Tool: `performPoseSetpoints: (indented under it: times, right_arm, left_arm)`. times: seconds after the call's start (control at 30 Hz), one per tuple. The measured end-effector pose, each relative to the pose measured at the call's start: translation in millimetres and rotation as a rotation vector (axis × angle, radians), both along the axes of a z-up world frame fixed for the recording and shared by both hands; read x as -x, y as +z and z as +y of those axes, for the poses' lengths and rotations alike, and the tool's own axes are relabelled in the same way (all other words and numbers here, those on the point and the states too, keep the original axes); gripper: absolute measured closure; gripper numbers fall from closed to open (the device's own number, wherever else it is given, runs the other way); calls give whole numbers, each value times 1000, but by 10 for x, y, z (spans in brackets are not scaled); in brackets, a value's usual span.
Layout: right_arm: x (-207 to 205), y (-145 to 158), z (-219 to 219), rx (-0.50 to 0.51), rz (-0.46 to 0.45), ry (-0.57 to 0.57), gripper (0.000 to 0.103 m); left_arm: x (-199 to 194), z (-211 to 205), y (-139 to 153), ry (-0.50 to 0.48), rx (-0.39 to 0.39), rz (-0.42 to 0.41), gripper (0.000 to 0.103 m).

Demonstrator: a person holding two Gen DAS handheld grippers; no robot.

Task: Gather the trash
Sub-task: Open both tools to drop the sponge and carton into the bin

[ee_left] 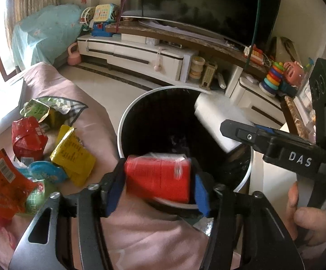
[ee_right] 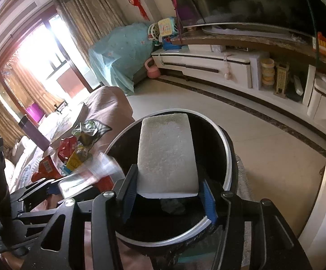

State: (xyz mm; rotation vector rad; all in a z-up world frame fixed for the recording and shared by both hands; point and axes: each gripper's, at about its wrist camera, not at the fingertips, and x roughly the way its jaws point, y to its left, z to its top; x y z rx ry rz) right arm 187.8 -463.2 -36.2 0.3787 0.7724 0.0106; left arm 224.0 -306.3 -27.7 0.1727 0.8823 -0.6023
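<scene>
Left of the bin (ee_left: 127,121), wrappers (ee_left: 34,148) lie heaped on a pink cover (ee_left: 140,236). The left claw (ee_left: 156,180) hangs over the bin's near rim with a red carton (ee_left: 158,175) between its blue pads (ee_left: 200,191); whether they still press it I cannot tell. Over the bin's mouth, the right claw (ee_right: 167,193) has a white foam block (ee_right: 166,153) between its pads, the right pad standing clear of it, grip equally unclear.
</scene>
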Motion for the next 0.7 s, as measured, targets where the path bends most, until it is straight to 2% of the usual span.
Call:
performPoseSetpoints:
  times: [0.07, 0.17, 0.4, 0.7]
  right_arm:
    - [-19, -3, -38, -23, -2, -3, 34]
    - [32, 22, -28, -34, -19, -6, 29]
    - [195, 63, 109, -52, -60, -5, 20]
    - [413, 62, 566, -111, -87, 54, 12]
  left_arm:
    - [21, 48, 6, 12, 4, -7, 36]
    - [75, 185, 15, 25, 25, -1, 34]
    - [272, 587, 95, 80, 71, -24, 29]
    - [489, 1250, 47, 186, 92, -23, 28]
